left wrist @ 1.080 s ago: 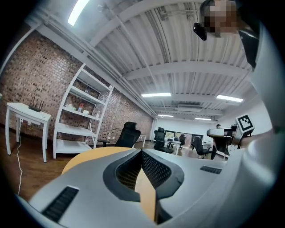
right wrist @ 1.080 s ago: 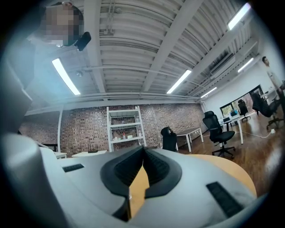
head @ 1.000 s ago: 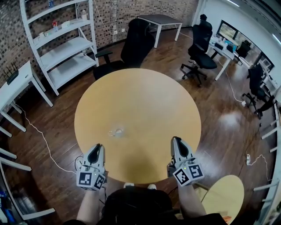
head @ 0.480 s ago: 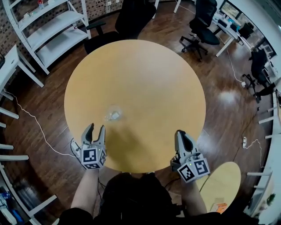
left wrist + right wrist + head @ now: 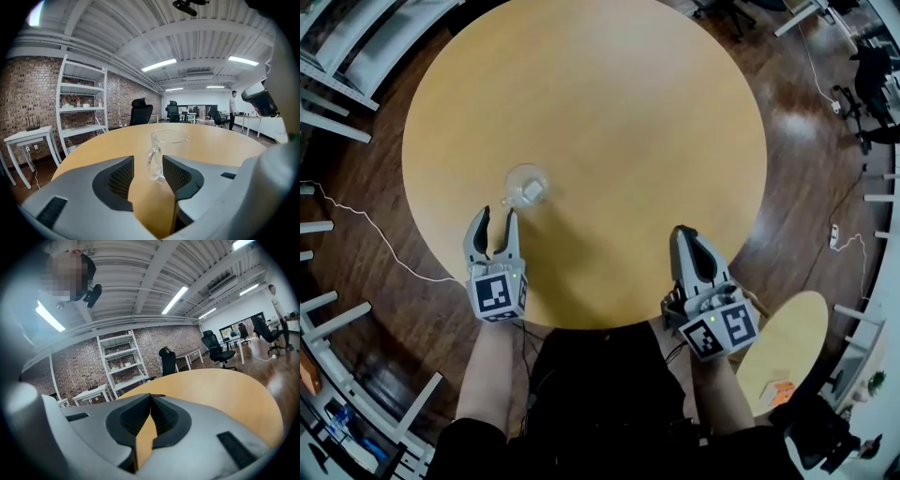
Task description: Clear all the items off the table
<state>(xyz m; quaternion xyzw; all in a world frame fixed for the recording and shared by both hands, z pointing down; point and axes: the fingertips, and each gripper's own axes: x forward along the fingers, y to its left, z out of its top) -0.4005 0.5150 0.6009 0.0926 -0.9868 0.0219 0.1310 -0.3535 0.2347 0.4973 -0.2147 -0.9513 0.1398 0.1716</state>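
Since a second ago, both grippers have come forward over the near edge of the round wooden worktop (image 5: pixel 609 103), and the left gripper (image 5: pixel 494 221) has closed in on a clear glass mug (image 5: pixel 526 186). Its jaws have just been opening and now stand wide apart, with nothing between them.

The mug stands upright on the left half of the worktop, towards the near side. In the head view it sits just beyond the left jaw tips and slightly to their right, not touching them. In the left gripper view, the mug (image 5: pixel 165 152) shows through the gap between the two dark ribbed pads of the left gripper (image 5: pixel 147 169), with its handle turned towards the camera. It is still ahead of the tips rather than inside them.

The right gripper (image 5: pixel 685 236) hovers over the near right edge of the worktop, well apart from the mug. In the right gripper view, the right gripper (image 5: pixel 151 401) has its jaws pressed together at the tips and holds nothing.
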